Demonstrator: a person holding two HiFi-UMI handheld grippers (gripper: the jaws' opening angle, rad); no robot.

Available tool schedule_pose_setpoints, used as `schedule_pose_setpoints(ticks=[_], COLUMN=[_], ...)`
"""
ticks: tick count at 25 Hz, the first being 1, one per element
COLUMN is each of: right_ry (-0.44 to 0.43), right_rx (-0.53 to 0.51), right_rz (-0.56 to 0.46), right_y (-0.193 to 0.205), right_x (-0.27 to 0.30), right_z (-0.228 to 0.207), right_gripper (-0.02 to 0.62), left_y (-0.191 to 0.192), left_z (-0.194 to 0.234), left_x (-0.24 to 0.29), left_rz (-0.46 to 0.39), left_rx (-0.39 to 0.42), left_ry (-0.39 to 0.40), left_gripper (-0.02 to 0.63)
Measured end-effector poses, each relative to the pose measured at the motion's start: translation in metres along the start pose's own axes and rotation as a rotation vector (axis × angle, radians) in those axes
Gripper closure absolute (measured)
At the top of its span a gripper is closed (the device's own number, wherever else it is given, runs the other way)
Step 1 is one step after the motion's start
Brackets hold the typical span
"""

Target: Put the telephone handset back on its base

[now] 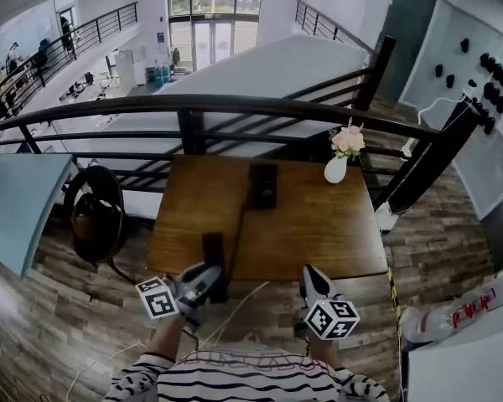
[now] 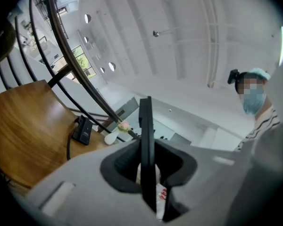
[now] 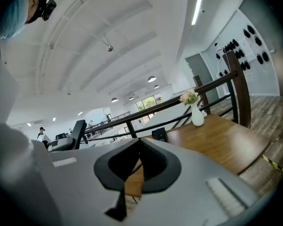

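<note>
The black telephone base (image 1: 262, 184) sits at the far middle of the wooden table (image 1: 318, 224); its dark cord (image 1: 235, 233) runs toward me to the black handset (image 1: 214, 262). My left gripper (image 1: 208, 276) is shut on the handset at the table's near edge and holds it upright. In the left gripper view the handset (image 2: 146, 140) stands edge-on between the jaws, with the base (image 2: 82, 129) beyond on the table. My right gripper (image 1: 314, 281) hovers at the near edge to the right, jaws together with nothing in them (image 3: 139, 142). From the right gripper view the handset (image 3: 78, 132) shows at the left.
A white vase of pink flowers (image 1: 337, 166) stands at the table's far right corner. A black railing (image 1: 235, 103) runs behind the table. A dark round seat (image 1: 96, 212) and a pale blue tabletop (image 1: 21, 199) are to the left. White cable (image 1: 235, 304) lies on the floor.
</note>
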State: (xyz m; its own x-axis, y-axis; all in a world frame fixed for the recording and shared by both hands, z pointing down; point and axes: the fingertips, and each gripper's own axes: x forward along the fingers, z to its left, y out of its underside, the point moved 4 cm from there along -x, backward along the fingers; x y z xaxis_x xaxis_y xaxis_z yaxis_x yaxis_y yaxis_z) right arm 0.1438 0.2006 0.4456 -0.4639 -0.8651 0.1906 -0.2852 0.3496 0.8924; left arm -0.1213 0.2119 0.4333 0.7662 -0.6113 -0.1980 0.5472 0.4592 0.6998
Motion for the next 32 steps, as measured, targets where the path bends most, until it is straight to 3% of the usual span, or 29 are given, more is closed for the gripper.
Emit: schedule_pose_setpoints(ticks=[8, 14, 20, 32], right_ry=[-0.082, -0.109, -0.086, 0.018], right_rx=[0.011, 0.03, 0.041, 0.016], right_rz=[0.037, 0.077, 0.081, 0.039], right_y=[-0.012, -0.011, -0.016, -0.031], right_x=[0.041, 0.071, 0.104, 0.194], right_z=[-0.043, -0.048, -0.039, 0.022], right_gripper=[0.595, 0.594, 0.595, 0.594], left_y=[0.002, -0.005, -0.026, -0.122], left_z=[0.025, 0.043, 0.079, 0.153], left_x=[0.039, 0.05, 0.065, 0.074], left_rz=[-0.033, -0.032, 0.005, 0.095], left_rx=[0.014, -0.005, -0.047, -0.099], left_ry=[-0.071, -0.085, -0.04, 0.115], left_gripper=[0.532, 0.532, 0.532, 0.532])
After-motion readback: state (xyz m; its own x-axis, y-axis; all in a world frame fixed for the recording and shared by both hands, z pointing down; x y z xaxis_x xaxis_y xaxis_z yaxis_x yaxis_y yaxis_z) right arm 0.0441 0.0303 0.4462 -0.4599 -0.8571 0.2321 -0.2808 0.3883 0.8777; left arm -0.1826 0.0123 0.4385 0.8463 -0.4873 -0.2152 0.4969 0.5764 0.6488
